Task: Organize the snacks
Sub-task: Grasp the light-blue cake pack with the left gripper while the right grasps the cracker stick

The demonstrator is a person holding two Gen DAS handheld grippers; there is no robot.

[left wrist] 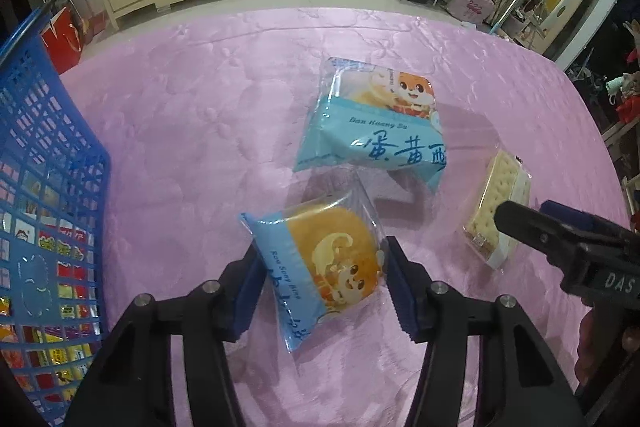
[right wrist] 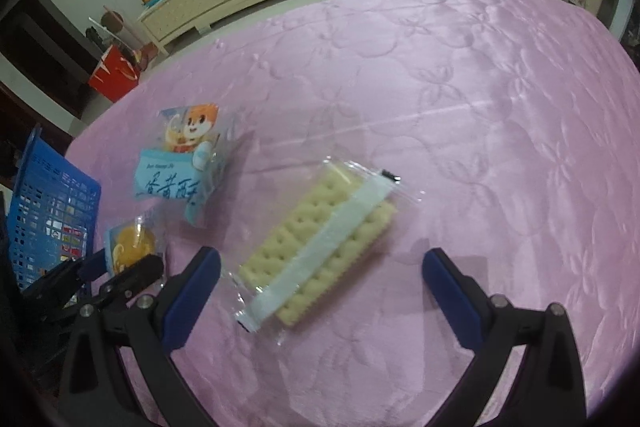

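Closest to the left wrist lens: left hand-held gripper [left wrist: 325,251], blue pads pressed on both side edges of a round golden bun in a clear wrapper with a light-blue band [left wrist: 328,267]. Gripping that packet, tilted, low over the pink quilted cover [left wrist: 200,99].

At 12 o'clock from the bun, lying flat just beyond it: a light-blue pastry packet with a cartoon squirrel and blue lettering [left wrist: 376,123].

At 3 o'clock, a little apart: a long stack of pale crackers in a clear wrapper with a white strip [right wrist: 320,239].

At 9 o'clock, at the cover's edge: a blue plastic lattice basket [left wrist: 52,155], colourful packets visible through its wall.

Over the crackers: right hand-held gripper [right wrist: 322,255], spread wide, one blue pad on either side of the near end of the packet, touching neither side. Crackers flat on the cover, running diagonally from 7 o'clock to 1 o'clock in the right wrist view.
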